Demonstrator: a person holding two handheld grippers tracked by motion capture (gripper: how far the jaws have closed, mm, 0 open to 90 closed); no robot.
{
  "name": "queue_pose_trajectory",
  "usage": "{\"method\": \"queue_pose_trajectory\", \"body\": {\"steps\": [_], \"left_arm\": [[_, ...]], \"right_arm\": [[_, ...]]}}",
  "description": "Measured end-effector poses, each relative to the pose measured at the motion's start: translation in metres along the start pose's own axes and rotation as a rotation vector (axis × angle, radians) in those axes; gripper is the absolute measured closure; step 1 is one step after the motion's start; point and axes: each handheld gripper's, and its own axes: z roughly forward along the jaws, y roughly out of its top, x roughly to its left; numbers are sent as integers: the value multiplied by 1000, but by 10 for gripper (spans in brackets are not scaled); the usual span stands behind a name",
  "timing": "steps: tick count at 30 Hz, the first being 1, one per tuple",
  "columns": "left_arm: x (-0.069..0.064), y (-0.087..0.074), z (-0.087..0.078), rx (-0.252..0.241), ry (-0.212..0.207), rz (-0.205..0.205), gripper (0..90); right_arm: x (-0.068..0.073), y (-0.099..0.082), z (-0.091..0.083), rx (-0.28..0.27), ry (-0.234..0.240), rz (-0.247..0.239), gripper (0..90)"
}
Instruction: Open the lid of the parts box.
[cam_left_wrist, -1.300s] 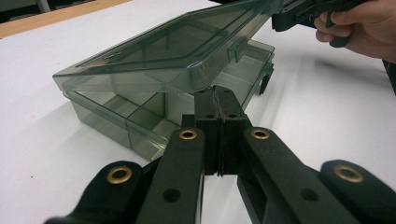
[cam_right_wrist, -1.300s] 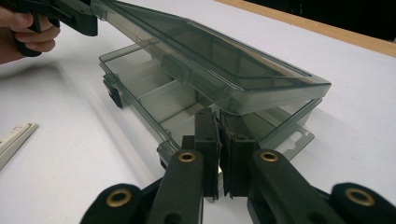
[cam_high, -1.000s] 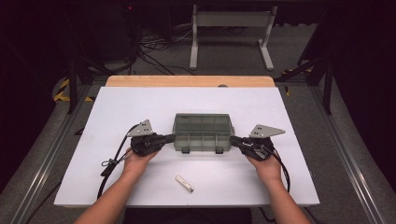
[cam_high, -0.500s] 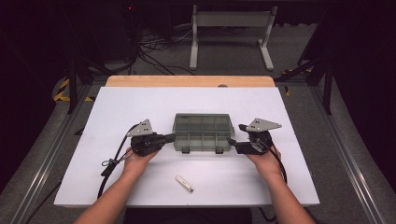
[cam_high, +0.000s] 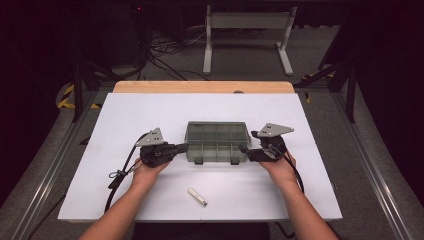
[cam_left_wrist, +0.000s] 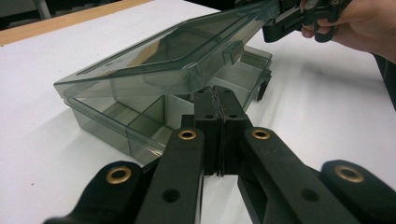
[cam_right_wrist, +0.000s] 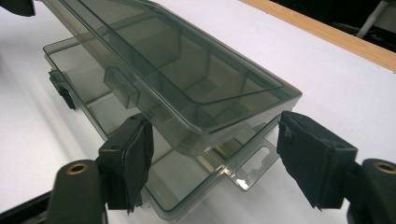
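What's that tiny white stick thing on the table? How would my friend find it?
Start at the white table and find the smoky see-through box in its middle. Look nearer the person, between the two forearms: the small white tube lies there alone, slanted, the one loose thing apart from the box.

I see a small white tube (cam_high: 197, 196) lying alone on the white table (cam_high: 325, 165) near its front edge. A grey metal stand (cam_high: 247, 35) sits on the floor beyond.

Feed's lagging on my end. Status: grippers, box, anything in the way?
Left gripper shut, fingers against the box's left end. Right gripper open, fingers straddling the raised lid corner. Small tube near edge, clear of work.
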Motion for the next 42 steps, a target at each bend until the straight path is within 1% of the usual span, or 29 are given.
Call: {"method": "queue_pose_trajectory", "body": {"steps": [9, 12, 14, 15, 18, 19, 23, 24, 25, 27, 28, 31, 32, 33, 37, 39, 40, 41, 42], "left_arm": [[0, 0, 0, 1, 0, 1, 886], [0, 0, 0, -1, -1, -2, 886], [0, 1, -1, -5, 4, 5, 886], [0, 1, -2, -4, 1, -5, 886], [0, 2, -4, -1, 3, 5, 877], [0, 2, -5, -5, 7, 3, 862], [0, 4, -9, -10, 14, 0, 778], [0, 5, -12, -4, 24, 7, 745], [0, 5, -13, -2, 30, 6, 726], [-1, 6, -16, 4, 41, 18, 684], [-1, 6, -18, 10, 39, 15, 652], [-2, 7, -23, 6, 56, 32, 588], [-2, 8, -25, 12, 56, 33, 569], [-3, 8, -27, 14, 66, 40, 533], [-4, 8, -34, 17, 72, 34, 442], [-4, 7, -38, 22, 82, 40, 386], [-4, 7, -40, 17, 91, 40, 370], [-4, 7, -42, 15, 99, 38, 345], [-4, 7, -44, 14, 94, 22, 318]], "right_arm": [[-2, 1, 0, -9, 2, 7, 281], [-2, 2, -1, -22, 7, 13, 281], [-3, 4, -2, -27, 7, 13, 281], [-3, 5, -2, -28, 9, 13, 281], [-4, 8, -2, -34, 11, 12, 282], [-5, 10, -2, -39, 8, 6, 283], [-8, 14, -2, -49, 14, 11, 286], [-9, 16, -2, -47, 15, 14, 286], [-10, 17, -2, -47, 16, 13, 286], [-12, 21, -2, -53, 15, 8, 290], [-13, 23, -2, -56, 15, 10, 292], [-18, 27, -1, -58, 24, 25, 296], [-19, 29, -1, -57, 23, 25, 296], [-21, 31, 0, -57, 21, 23, 302], [-26, 39, 1, -62, 22, 25, 312], [-30, 43, 2, -64, 24, 29, 316], [-32, 45, 3, -69, 23, 31, 321], [-33, 46, 3, -72, 28, 38, 324], [-35, 48, 4, -70, 30, 41, 326]]}}
